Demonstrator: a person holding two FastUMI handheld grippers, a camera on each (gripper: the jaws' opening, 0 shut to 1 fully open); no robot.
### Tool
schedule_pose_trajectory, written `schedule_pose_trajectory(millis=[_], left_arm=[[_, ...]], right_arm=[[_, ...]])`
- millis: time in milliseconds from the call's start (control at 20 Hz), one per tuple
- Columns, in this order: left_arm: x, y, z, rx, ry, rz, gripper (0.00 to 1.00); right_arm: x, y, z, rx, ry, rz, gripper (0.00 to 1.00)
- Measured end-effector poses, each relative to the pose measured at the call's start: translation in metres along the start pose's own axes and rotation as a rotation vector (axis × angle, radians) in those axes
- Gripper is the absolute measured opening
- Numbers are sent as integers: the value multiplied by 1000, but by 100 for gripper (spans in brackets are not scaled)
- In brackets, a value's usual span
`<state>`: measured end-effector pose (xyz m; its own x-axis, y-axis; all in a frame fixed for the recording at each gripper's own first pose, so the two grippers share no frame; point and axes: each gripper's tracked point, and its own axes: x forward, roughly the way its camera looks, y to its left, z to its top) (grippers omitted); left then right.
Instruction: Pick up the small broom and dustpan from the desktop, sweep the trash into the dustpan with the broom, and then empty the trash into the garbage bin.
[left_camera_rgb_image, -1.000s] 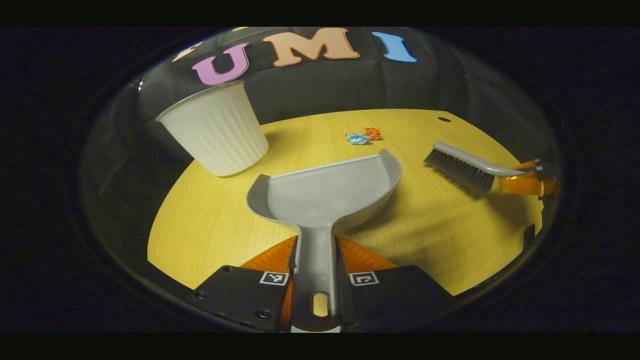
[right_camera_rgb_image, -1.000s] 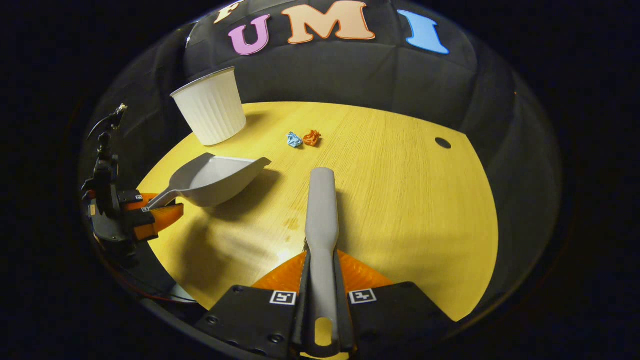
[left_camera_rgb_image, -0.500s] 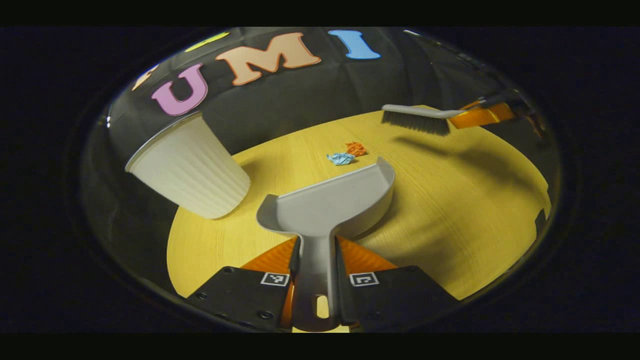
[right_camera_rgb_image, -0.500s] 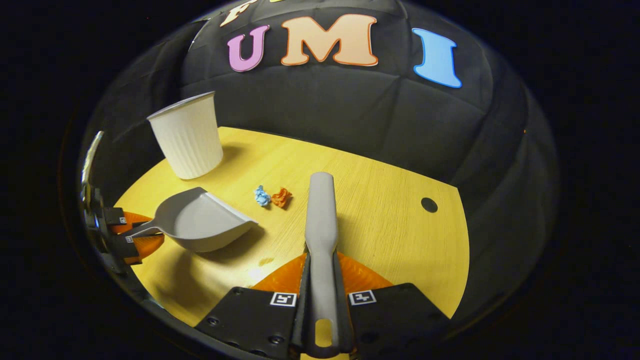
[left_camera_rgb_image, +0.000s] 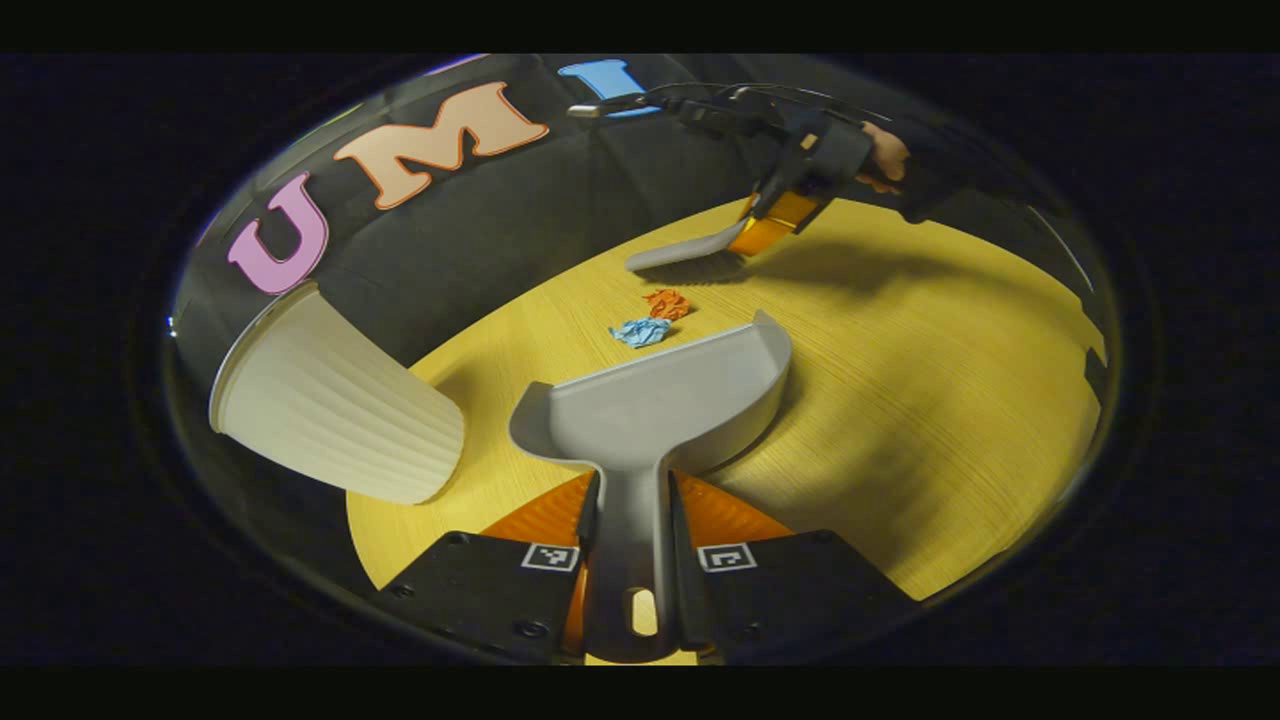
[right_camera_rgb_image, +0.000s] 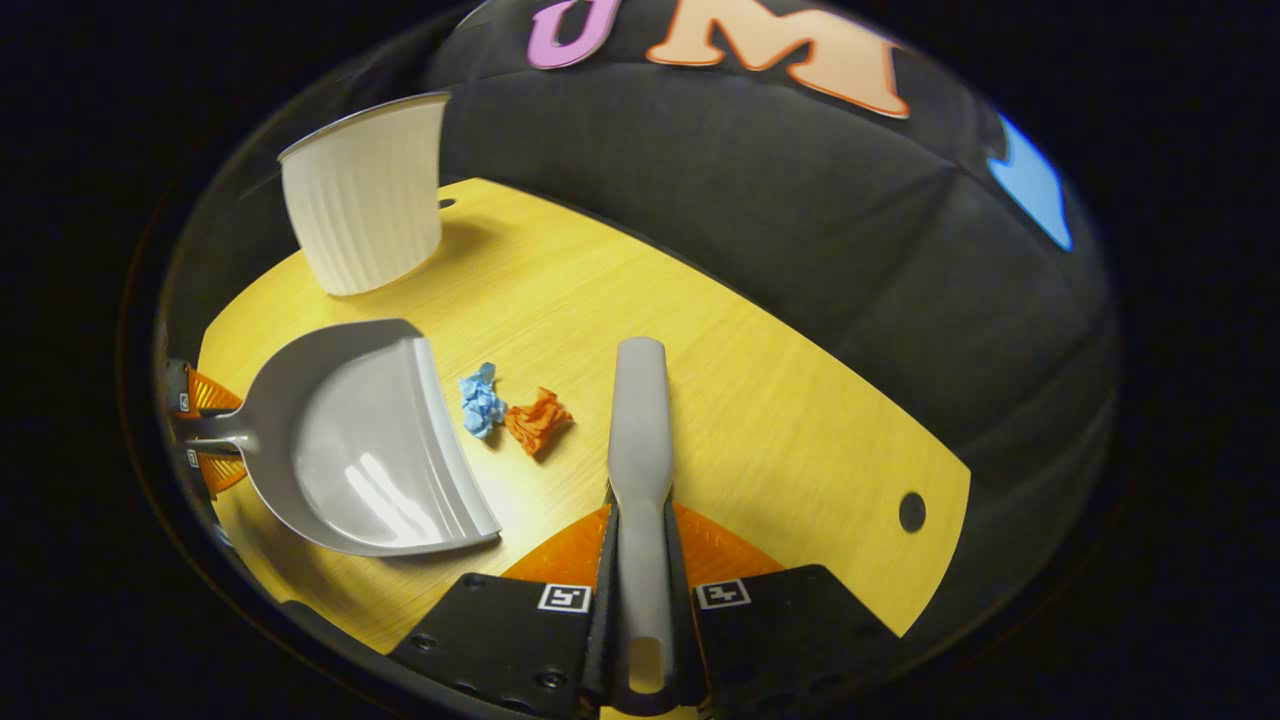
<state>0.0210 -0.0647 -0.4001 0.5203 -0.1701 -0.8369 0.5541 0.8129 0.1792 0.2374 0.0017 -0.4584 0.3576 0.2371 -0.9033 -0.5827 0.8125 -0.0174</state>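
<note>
Sweeping is about to begin, judging from how both tools flank the trash. In the left gripper view, the left gripper (left_camera_rgb_image: 632, 545) is clamped on the handle of the grey dustpan (left_camera_rgb_image: 655, 400), whose open lip faces the blue paper wad (left_camera_rgb_image: 640, 331) and the orange paper wad (left_camera_rgb_image: 667, 303), both just beyond the lip on the wooden desktop (left_camera_rgb_image: 930, 400). Past the wads, the broom (left_camera_rgb_image: 685, 258) comes down at the far side, carried by the right gripper (left_camera_rgb_image: 775, 222) in a hand (left_camera_rgb_image: 885, 155). The white ribbed garbage bin (left_camera_rgb_image: 330, 400) stands near the pan, to its left.

In the right gripper view, the right gripper's fingers are closed on the broom's handle, its head lying just beside the orange wad, the pan's lip just beside the blue one. The next move calls for a short stroke toward the pan, with the lip kept down so the light wads do not slip under or past it.
</note>
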Motion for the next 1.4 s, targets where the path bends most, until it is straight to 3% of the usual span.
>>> schedule_pose_trajectory(millis=[300, 400, 550, 800, 1000, 1100, 1250, 1400], left_arm=[[8, 2, -11, 0, -2, -21, 28], [10, 3, -13, -4, -6, -21, 28], [8, 3, -8, -24, -43, -7, 27], [-29, 7, 27, -55, -191, 56, 24], [-66, 26, 53, -64, -247, 128, 27], [-90, 48, 66, -75, -265, 178, 25], [-124, 83, 86, -102, -299, 259, 25], [-150, 119, 100, -120, -314, 332, 24]], right_arm=[[-11, 85, -7, -187, 66, 333, 22], [-24, 92, -2, -204, 77, 382, 23], [-52, 87, 39, -28, -19, 461, 23], [-69, 50, 40, 258, -233, 336, 23], [-95, -11, 28, 435, -418, 191, 22], [-91, -37, 2, 481, -453, 126, 22], [-90, -64, -40, 576, -461, 103, 22], [-86, -55, -67, 615, -426, 100, 22]])
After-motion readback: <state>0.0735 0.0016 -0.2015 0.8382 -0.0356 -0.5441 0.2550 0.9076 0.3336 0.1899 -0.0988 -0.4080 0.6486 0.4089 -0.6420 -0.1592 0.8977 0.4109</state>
